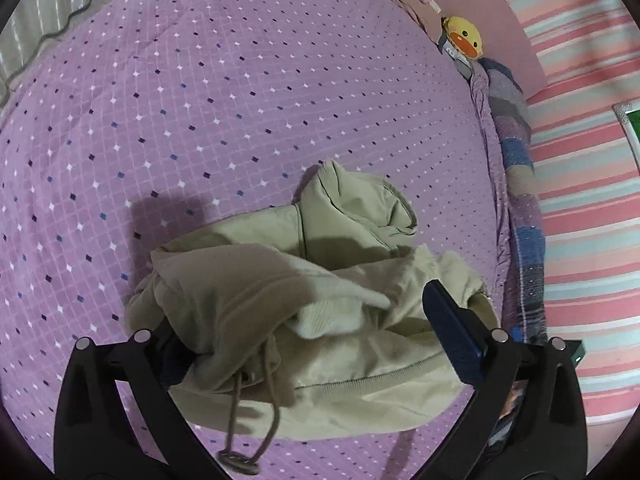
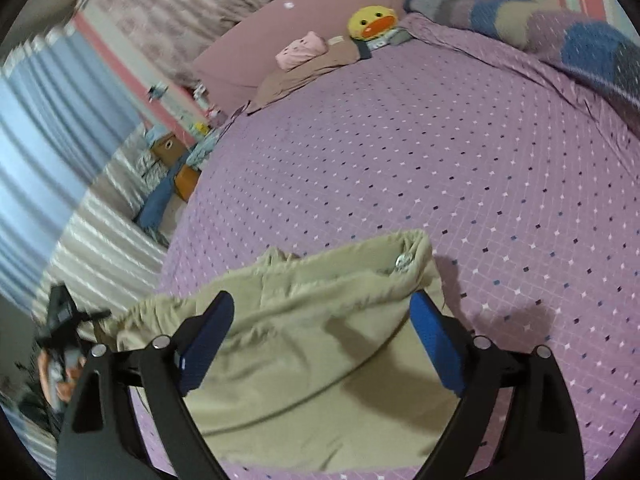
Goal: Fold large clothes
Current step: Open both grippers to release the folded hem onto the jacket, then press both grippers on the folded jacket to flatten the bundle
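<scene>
Both jaws apart and empty: jacket (image 1: 304,320) heaped at 6 o'clock under left hand-held gripper (image 1: 316,328), right hand-held gripper (image 2: 320,344) over its flat hem.

The left gripper (image 1: 312,320) has two black moulded arms, each a broad forked bracket with triangular cut-outs. Round silver pin heads sit at the linkage joints, two on either side. Its fingers (image 1: 452,332) carry long dark navy pads with a fine dotted texture.

The right gripper (image 2: 320,340) is built alike: black forked brackets, silver round pins at the pivots, and flat rectangular pads (image 2: 434,344) of brighter blue with the same pimpled face. At the far left edge of the right wrist view a hand (image 2: 60,376) appears, blurred, around a black handle.
</scene>
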Available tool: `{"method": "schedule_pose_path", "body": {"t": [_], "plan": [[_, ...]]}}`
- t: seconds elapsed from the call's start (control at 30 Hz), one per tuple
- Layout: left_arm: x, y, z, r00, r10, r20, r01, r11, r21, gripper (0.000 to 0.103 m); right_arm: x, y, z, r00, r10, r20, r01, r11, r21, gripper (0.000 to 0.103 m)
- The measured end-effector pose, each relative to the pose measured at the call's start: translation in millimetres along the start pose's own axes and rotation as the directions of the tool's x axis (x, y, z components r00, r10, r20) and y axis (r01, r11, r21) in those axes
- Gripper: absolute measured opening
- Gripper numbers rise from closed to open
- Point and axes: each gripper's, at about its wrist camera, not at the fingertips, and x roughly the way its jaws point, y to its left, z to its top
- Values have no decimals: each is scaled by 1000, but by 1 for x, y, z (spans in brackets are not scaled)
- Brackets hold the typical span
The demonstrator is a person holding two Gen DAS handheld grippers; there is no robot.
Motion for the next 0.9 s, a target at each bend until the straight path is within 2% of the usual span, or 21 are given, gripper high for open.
{"method": "schedule_pose_path", "body": {"t": [0.13,0.17,0.23,0.27,0.3,0.33,0.4,0.5,0.57,0.67,0.73,0.8,0.83,0.9], "plan": [[-10,2,-1,998,-58,-8,58,998,-13,100,0,11,-13,1000,-15,-19,13,997,-70,90],[-17,1,0,1000,-21,14,21,1000,10,100,2,13,-16,1000,-12,-27,9,997,-82,90],[-24,-3,2,994,98,45,-101,992,74,100,5,11,-23,999,-13,-41,10,997,-79,90],[-31,-5,3,974,211,86,-219,970,103,100,6,8,-25,999,-11,-50,7,997,-72,90],[-35,-7,3,954,277,116,-290,950,117,100,6,6,-27,998,-12,-54,8,998,-70,90],[-39,-8,2,941,310,133,-326,937,125,100,6,5,-28,998,-23,-54,19,997,-72,90],[-46,-11,-7,939,315,142,-333,933,138,100,5,5,-31,997,-56,-46,52,995,-90,90],[-45,-27,-45,933,304,195,-341,919,199,100,2,9,-38,995,-92,-26,88,988,-130,90],[-28,-39,-78,938,280,205,-327,911,251,100,4,18,-48,993,-114,-23,109,979,-173,90],[13,-57,-115,959,242,151,-277,912,302,100,14,34,-61,990,-137,-37,126,967,-221,90],[45,-70,-129,958,258,122,-284,905,317,100,23,46,-70,987,-148,-56,130,960,-246,90],[76,-80,-132,941,317,116,-338,879,336,100,37,55,-77,980,-184,-81,156,951,-267,90],[92,-83,-128,916,378,135,-401,852,336,100,48,57,-78,975,-199,-96,167,948,-269,90],[103,-86,-117,904,401,150,-429,842,328,100,62,56,-76,969,-224,-106,190,946,-263,90]]}}
